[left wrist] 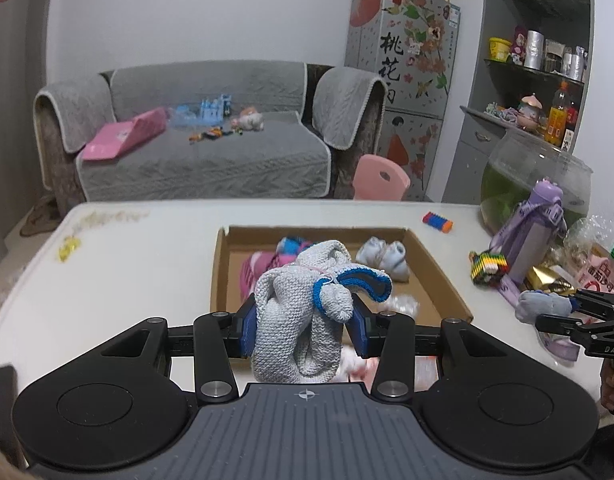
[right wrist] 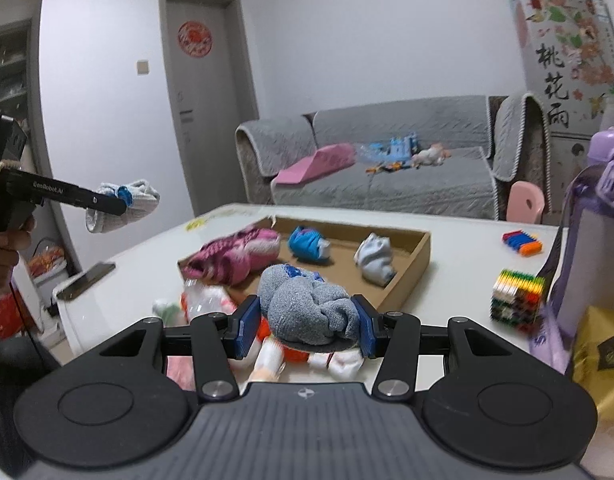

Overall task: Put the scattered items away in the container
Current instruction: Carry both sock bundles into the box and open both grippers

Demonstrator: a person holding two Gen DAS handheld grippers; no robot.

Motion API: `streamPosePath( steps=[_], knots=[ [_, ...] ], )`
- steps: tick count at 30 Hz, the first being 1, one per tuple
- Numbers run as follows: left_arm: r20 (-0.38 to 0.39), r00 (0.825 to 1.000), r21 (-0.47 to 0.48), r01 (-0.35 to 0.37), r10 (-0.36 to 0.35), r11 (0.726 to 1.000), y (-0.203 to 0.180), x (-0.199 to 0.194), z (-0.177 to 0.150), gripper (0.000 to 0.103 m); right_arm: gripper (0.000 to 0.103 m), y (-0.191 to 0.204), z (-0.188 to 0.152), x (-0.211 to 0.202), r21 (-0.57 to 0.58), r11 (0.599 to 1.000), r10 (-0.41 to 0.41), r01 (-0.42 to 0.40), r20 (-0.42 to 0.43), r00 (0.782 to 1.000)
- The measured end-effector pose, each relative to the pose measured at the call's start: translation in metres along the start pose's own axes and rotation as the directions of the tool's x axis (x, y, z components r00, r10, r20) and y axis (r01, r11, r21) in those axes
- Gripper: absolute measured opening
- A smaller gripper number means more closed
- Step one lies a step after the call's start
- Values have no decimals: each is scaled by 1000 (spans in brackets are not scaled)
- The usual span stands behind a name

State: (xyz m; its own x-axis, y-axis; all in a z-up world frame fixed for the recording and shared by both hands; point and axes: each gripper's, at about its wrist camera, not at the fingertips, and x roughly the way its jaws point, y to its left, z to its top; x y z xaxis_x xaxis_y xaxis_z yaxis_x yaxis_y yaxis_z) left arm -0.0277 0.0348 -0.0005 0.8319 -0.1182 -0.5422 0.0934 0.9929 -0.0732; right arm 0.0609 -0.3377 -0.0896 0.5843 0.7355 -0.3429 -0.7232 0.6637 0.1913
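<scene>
My left gripper (left wrist: pixel 303 330) is shut on a light grey knitted sock bundle with a blue cuff (left wrist: pixel 303 312), held in the air before the near edge of the cardboard tray (left wrist: pixel 439 272). It also shows in the right wrist view (right wrist: pixel 123 202). My right gripper (right wrist: pixel 307 326) is shut on a grey-blue rolled sock bundle (right wrist: pixel 311 308), near the tray's front corner (right wrist: pixel 411 276). In the tray lie a pink sock bundle (right wrist: pixel 235 256), a blue one (right wrist: pixel 307 244) and a pale blue one (right wrist: pixel 373 260).
On the white table (left wrist: pixel 127 280) are a striped toy block (left wrist: pixel 438 222), a colourful cube (right wrist: pixel 515 294), a purple bottle (left wrist: pixel 535 232), a fish bowl (left wrist: pixel 535 176), snack packs (left wrist: pixel 595 272) and a phone (right wrist: pixel 87 280). More small items (right wrist: pixel 211 304) lie under my right gripper.
</scene>
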Motion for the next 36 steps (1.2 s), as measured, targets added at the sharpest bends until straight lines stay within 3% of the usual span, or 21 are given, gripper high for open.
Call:
streamPosePath(
  steps=[10, 18, 25, 36],
  knots=[
    [-2, 1000, 41, 22, -22, 999, -18, 37, 35, 51, 45, -17, 34, 13, 24, 1000, 2, -4, 66, 998],
    [-39, 999, 56, 24, -22, 998, -29, 82, 53, 51, 45, -16, 65, 53, -21, 1000, 21, -20, 60, 998],
    [-103, 995, 42, 14, -10, 999, -29, 132, 57, 51, 45, -14, 76, 107, -60, 998, 37, -37, 7, 999],
    [-226, 974, 32, -19, 26, 999, -27, 202, 41, 51, 45, -31, 50, 168, -36, 999, 13, -18, -144, 989]
  ],
)
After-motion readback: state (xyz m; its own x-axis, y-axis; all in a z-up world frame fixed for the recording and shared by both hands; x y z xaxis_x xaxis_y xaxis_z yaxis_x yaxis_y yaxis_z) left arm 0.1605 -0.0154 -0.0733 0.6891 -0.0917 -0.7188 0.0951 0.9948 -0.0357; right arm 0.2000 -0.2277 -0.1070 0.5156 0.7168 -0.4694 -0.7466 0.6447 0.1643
